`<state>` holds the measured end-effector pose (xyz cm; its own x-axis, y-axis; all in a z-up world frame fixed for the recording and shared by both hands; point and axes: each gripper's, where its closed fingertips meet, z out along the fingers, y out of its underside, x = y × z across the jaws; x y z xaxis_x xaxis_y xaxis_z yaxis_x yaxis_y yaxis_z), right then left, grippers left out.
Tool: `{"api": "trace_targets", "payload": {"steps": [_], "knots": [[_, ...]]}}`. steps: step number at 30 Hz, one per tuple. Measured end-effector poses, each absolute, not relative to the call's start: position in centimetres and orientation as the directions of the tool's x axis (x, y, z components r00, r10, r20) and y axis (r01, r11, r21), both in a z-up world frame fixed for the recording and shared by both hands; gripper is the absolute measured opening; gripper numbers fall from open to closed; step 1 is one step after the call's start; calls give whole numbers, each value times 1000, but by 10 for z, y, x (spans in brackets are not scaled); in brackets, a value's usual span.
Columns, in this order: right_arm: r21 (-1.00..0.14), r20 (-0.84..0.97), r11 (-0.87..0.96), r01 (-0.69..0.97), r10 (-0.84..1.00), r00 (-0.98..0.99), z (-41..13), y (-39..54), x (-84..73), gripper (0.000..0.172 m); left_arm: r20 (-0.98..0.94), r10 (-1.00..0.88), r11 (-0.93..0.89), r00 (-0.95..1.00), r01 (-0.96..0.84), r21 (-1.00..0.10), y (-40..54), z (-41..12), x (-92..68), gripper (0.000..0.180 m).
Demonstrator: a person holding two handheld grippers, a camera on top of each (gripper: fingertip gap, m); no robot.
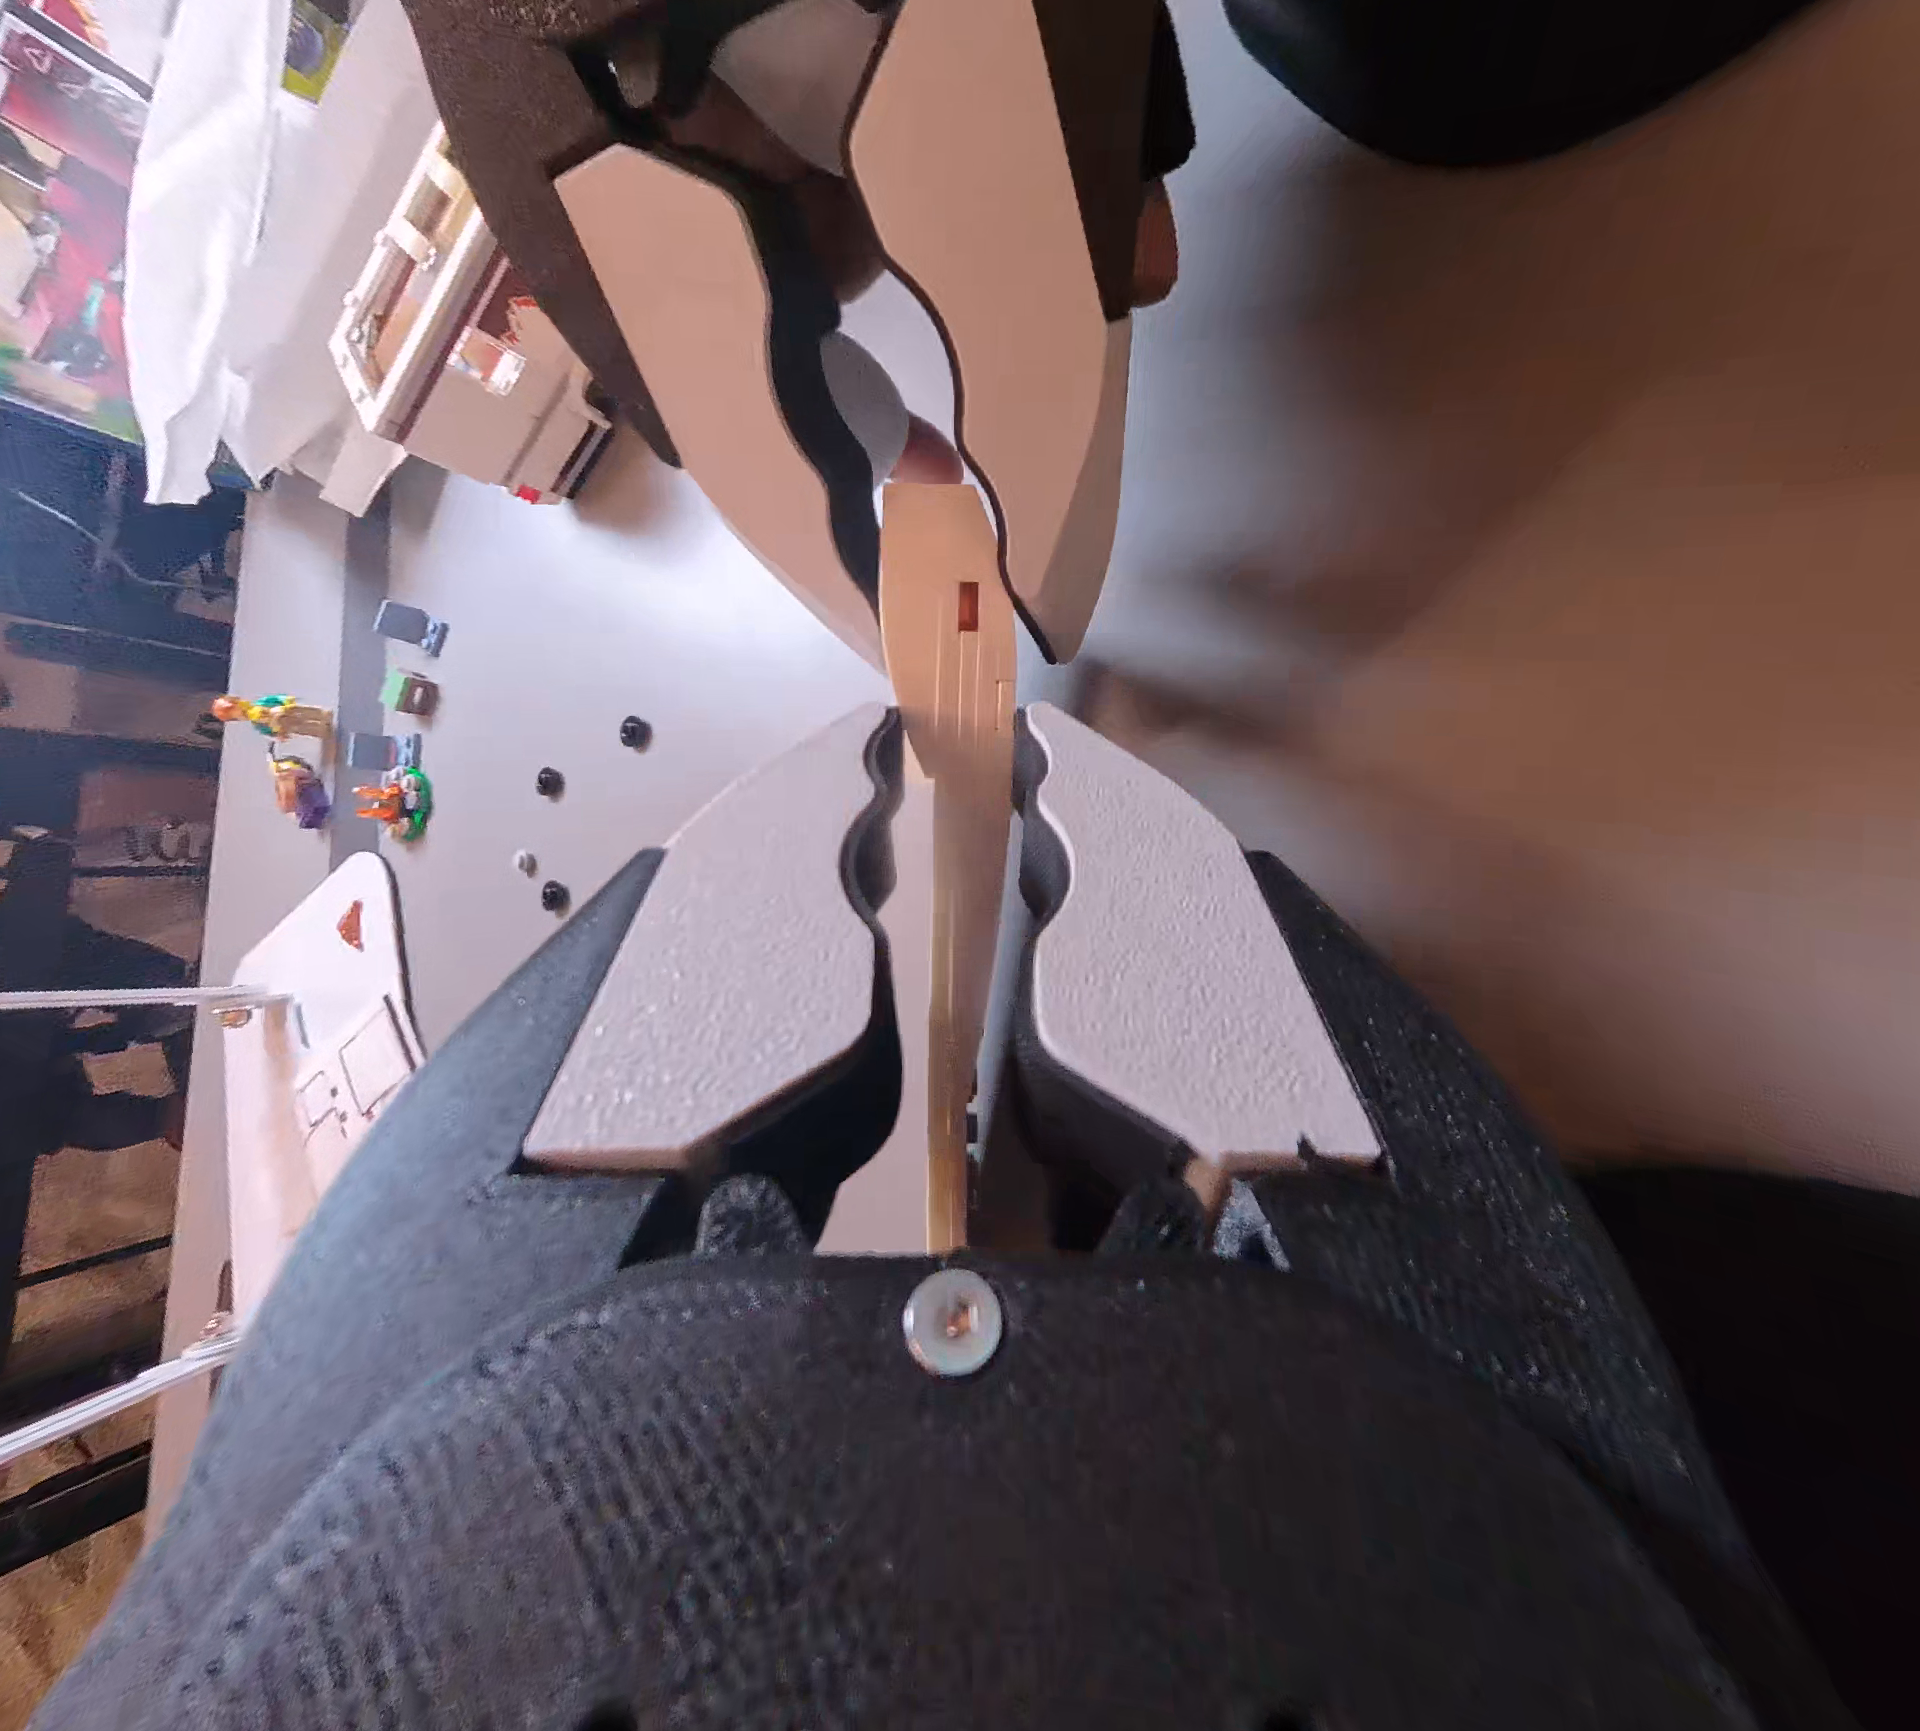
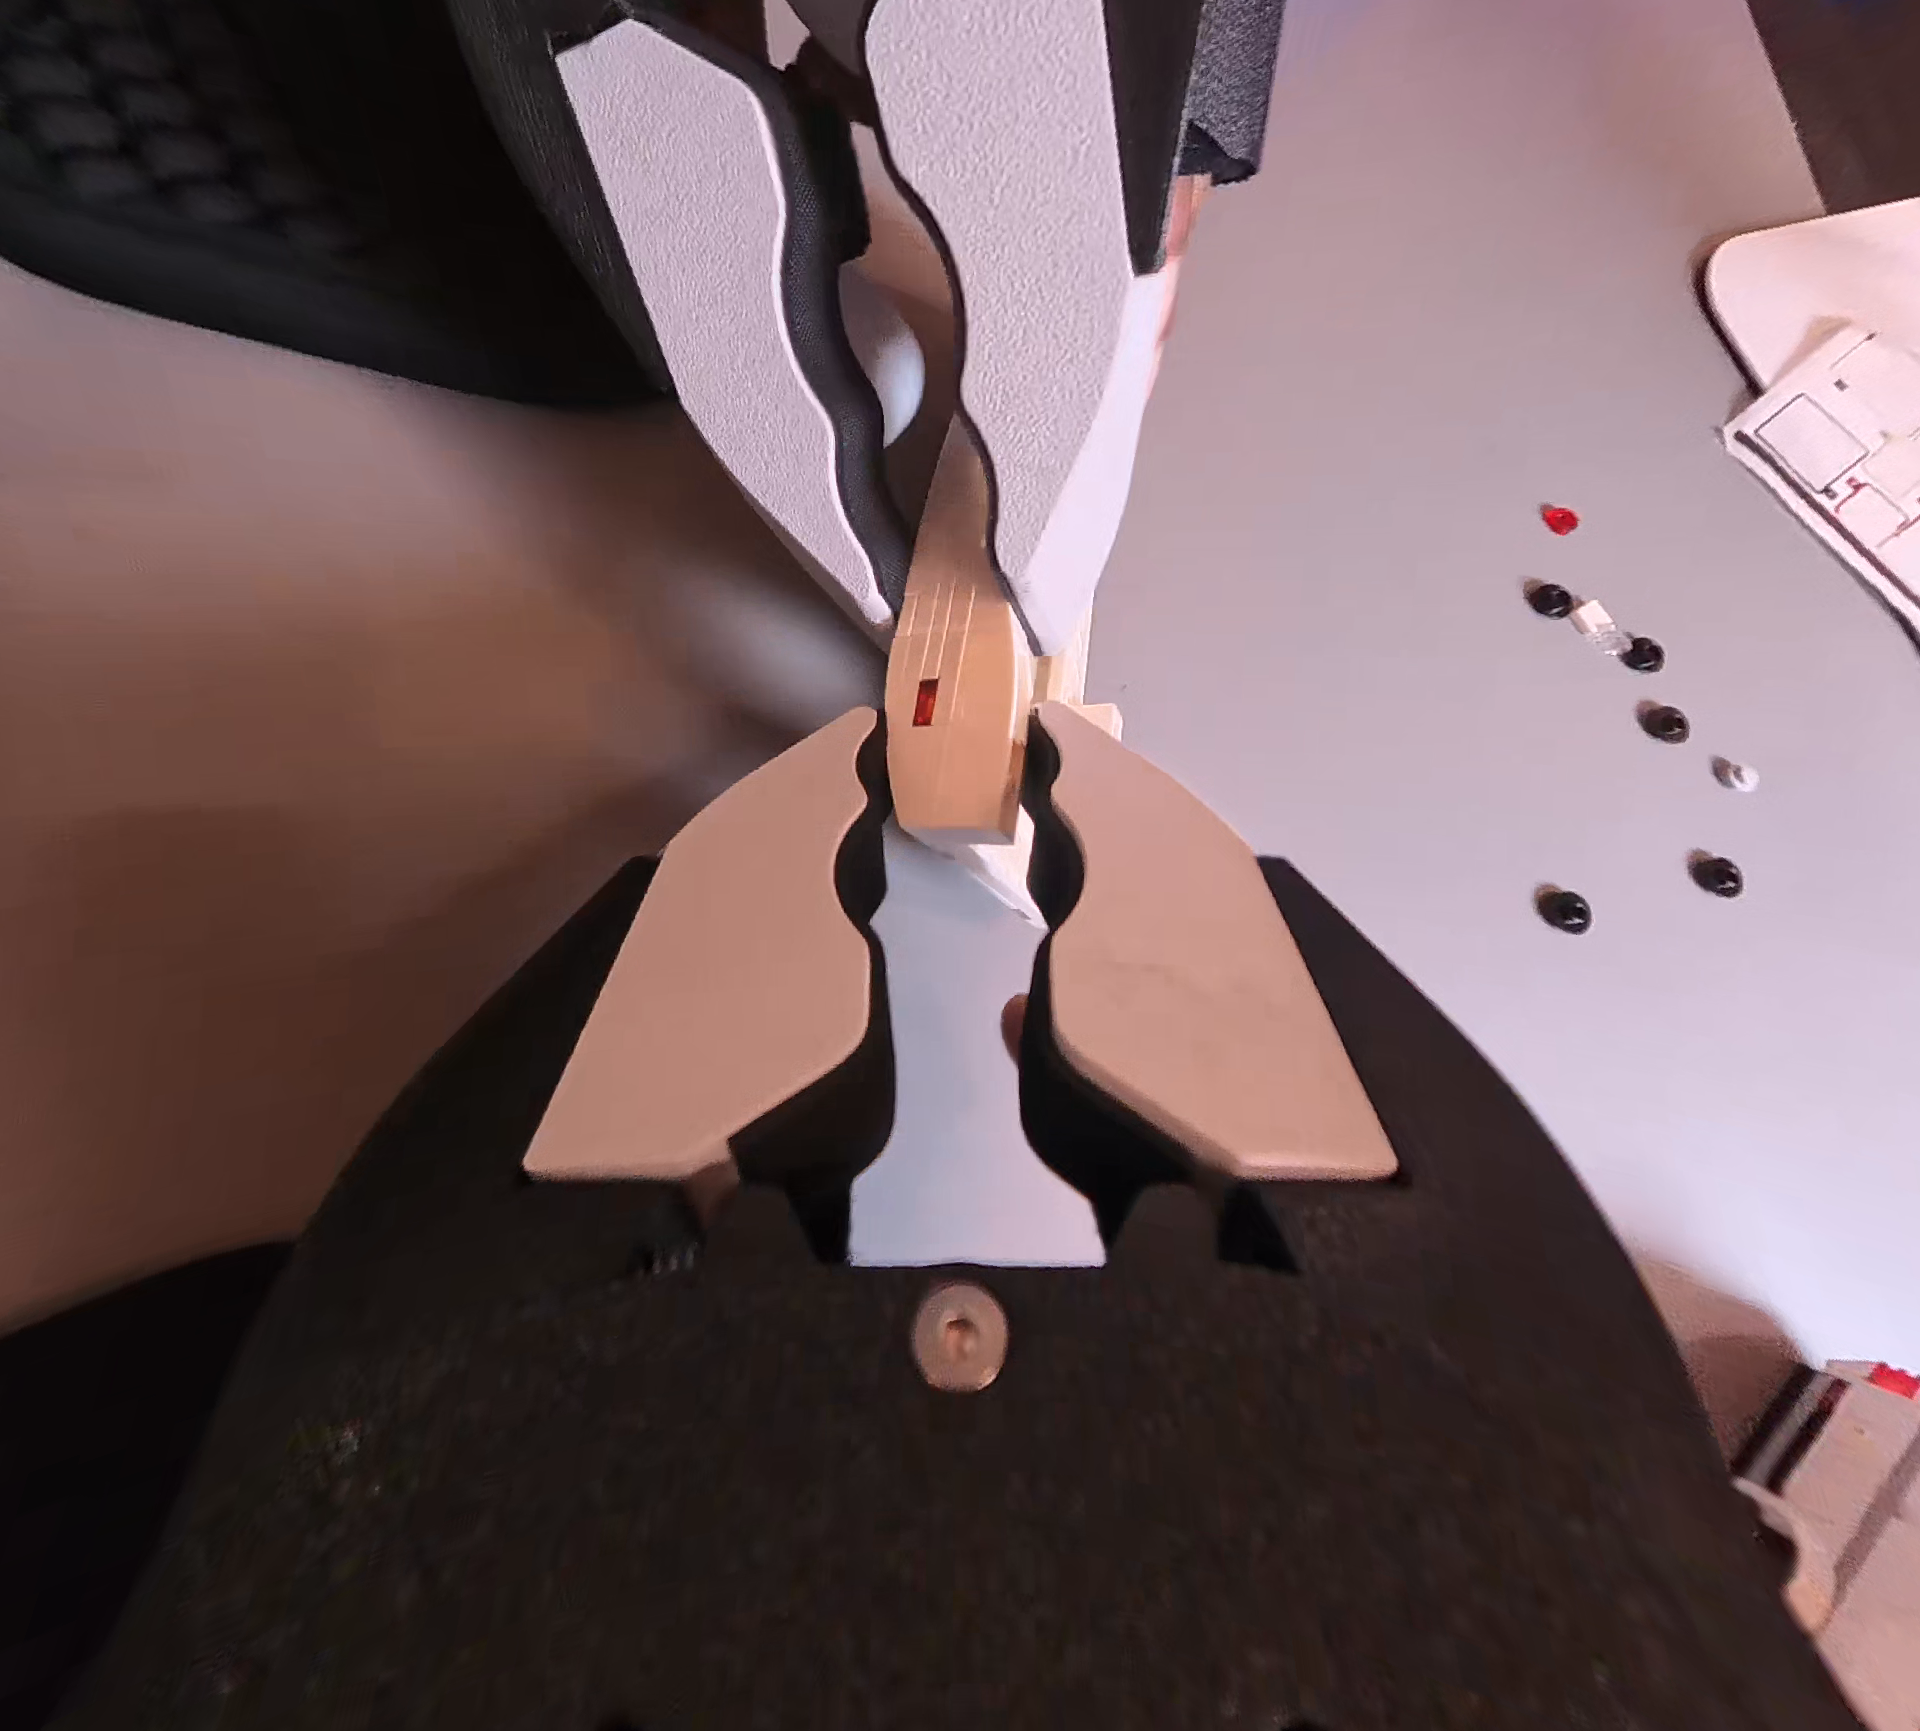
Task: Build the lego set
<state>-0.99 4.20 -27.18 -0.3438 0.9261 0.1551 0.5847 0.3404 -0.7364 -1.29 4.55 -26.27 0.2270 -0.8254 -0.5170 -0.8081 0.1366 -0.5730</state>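
Note:
A tan brick-built piece [image 1: 940, 601] with a small red clear insert is held in the air between both grippers, above the grey table [image 1: 644, 601]. My left gripper [image 1: 956, 725] is shut on its near, narrow end, with both fingertips against its sides. My right gripper [image 2: 956, 731] is shut on the wider end of the same piece [image 2: 951, 746], which has a white part under it. Each gripper shows in the other's view, tip to tip: the right one in the left wrist view [image 1: 966, 632], the left one in the right wrist view [image 2: 966, 621].
Small black round pieces [image 2: 1662, 723], a red stud [image 2: 1558, 520] and a white panel with brick parts [image 2: 1829, 299] lie on the table. Small figures and bricks [image 1: 301, 777], a brick-built house [image 1: 457, 351] and a white bag [image 1: 208, 154] stand farther off. The grippers are tip to tip, or close to it.

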Motion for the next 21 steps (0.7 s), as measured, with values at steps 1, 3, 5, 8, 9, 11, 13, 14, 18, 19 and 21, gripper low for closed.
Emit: {"api": "trace_targets", "payload": {"steps": [1, 3, 5, 8, 9, 11, 13, 14, 18, 19, 21], "knots": [[-728, 171, 351, 589, 925, -339, -273, 42, -9, 23, -505, -832, 128, 230, -806, -578, 45, -264, -12, 20], [-724, 251, 393, 567, 916, -314, -272, 44, -10, 27, -484, -843, 116, 236, -798, -591, 45, -266, -12, 20], [-727, 331, 443, 525, 896, -297, -265, 43, -9, 35, -444, -864, 95, 236, -790, -605, 42, -269, -12, 20], [-702, 413, 510, 498, 860, -298, -262, 38, -6, 22, -408, -881, 79, 241, -775, -627, 40, -268, -10, 19], [-689, 432, 523, 501, 852, -295, -262, 37, -6, 22, -402, -884, 75, 239, -776, -626, 39, -269, -10, 19], [-669, 446, 537, 514, 843, -301, -263, 37, -5, 22, -409, -881, 80, 239, -776, -626, 39, -269, -9, 19], [-667, 438, 534, 520, 845, -306, -264, 36, -5, 21, -398, -886, 76, 238, -773, -630, 37, -270, -9, 19], [-664, 441, 536, 521, 844, -306, -264, 36, -6, 21, -394, -888, 74, 236, -773, -630, 37, -270, -9, 19], [-663, 465, 547, 510, 836, -292, -264, 36, -7, 22, -417, -878, 89, 235, -777, -624, 38, -270, -11, 19], [-666, 470, 547, 507, 836, -285, -264, 37, -7, 22, -418, -876, 91, 240, -769, -632, 38, -270, -10, 19], [-671, 503, 563, 484, 824, -261, -264, 38, -7, 22, -428, -870, 103, 246, -758, -645, 40, -271, -9, 19]]}}
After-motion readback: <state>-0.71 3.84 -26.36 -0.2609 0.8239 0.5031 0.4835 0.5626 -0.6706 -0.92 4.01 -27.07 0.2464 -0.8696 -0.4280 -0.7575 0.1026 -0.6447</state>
